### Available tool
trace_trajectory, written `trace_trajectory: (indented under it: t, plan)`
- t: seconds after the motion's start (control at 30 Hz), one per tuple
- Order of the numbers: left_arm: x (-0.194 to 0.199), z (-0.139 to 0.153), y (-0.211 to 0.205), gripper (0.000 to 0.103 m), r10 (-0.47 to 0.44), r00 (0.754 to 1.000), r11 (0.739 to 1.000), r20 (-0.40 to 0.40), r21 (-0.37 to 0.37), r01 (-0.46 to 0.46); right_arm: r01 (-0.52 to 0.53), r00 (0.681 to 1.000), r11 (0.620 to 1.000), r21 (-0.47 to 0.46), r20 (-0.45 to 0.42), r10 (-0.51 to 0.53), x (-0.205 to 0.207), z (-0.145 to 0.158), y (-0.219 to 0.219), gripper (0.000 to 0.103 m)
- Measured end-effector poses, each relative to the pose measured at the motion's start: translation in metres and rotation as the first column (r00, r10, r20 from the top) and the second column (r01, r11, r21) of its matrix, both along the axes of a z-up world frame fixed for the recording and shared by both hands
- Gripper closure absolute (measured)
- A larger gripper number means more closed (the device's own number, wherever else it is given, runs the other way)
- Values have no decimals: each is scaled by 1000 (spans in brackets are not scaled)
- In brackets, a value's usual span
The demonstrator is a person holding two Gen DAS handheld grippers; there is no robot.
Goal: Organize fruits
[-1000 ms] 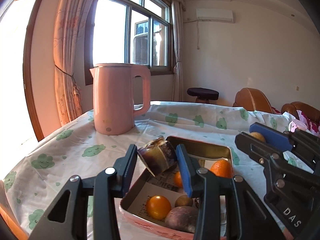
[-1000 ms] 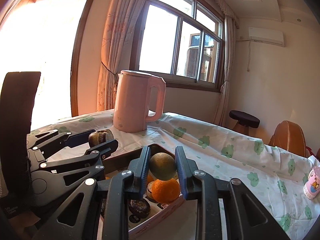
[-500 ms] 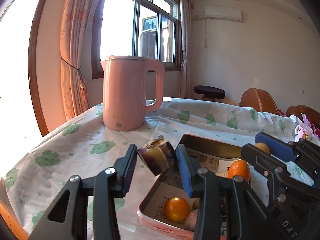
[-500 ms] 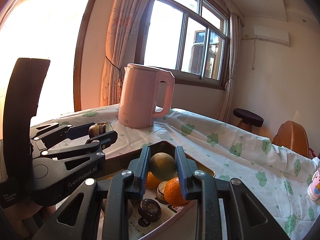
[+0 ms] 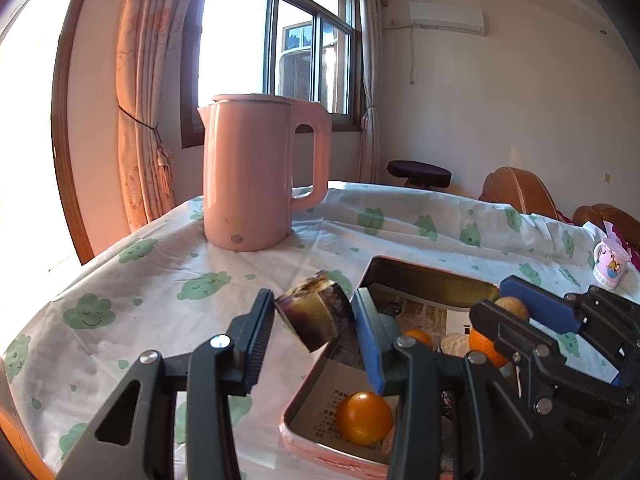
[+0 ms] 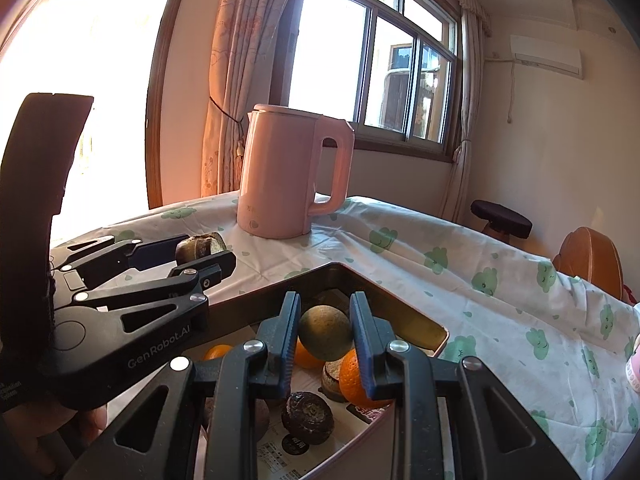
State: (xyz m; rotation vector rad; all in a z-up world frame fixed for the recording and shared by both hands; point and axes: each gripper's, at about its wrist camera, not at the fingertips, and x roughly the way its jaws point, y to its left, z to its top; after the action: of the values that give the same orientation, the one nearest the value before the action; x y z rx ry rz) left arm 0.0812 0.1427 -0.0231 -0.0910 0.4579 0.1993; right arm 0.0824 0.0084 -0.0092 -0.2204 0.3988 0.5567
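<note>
My left gripper (image 5: 314,320) is shut on a dark brown cut fruit piece (image 5: 316,314), held above the near left corner of the pink tin tray (image 5: 320,446). In the right wrist view that same left gripper (image 6: 204,250) shows at the left with the brown fruit piece (image 6: 200,246) between its fingers. My right gripper (image 6: 325,332) is shut on a round greenish-brown fruit (image 6: 325,333) above the tray (image 6: 420,326). In the tray lie oranges (image 5: 363,418), an orange (image 6: 356,376) and dark round fruits (image 6: 307,411) on printed paper.
A tall pink kettle (image 5: 256,176) stands on the cloud-print tablecloth (image 5: 140,292) beyond the tray, also seen as the kettle (image 6: 290,172) in the right wrist view. A small printed cup (image 5: 608,262) stands at the far right. Brown chairs (image 5: 516,194) and a dark stool (image 5: 418,172) stand behind the table.
Both grippers have drifted left and slightly down with their fruits still held; the kettle looks nearer and the tray has slid right in the left wrist view.
</note>
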Motion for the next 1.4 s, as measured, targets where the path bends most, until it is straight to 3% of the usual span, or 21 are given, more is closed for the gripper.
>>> trace_trajectory:
  t: [0.87,0.93,1.0,1.1,1.23,1.3,1.4]
  plan:
    - [17,-13,-4,59,-35,996,999,-77,4,35,5,997,1000,-28,-77,-8,17,-17,9,75]
    - [16,-13,-3,56,-26,997,1000,-77,2,26,5,997,1000,-29,-80,-8,18,-18,9,75]
    - [16,-13,-1,42,-13,997,1000,-75,-8,13,9,996,1000,-24,-85,-11,18,-18,7,74]
    - [13,-13,5,31,5,998,1000,-62,-28,-7,23,996,1000,-3,-90,-23,19,-17,2,65]
    - [8,-11,6,23,9,999,999,-38,-31,-11,55,995,998,16,-83,-54,18,-16,-6,50]
    - [6,-9,5,12,21,1000,999,-21,-27,-21,71,994,997,30,-79,-69,17,-15,-12,45]
    - [2,-6,4,8,20,1000,999,16,-33,-20,97,994,994,42,-62,-94,13,-14,-20,36]
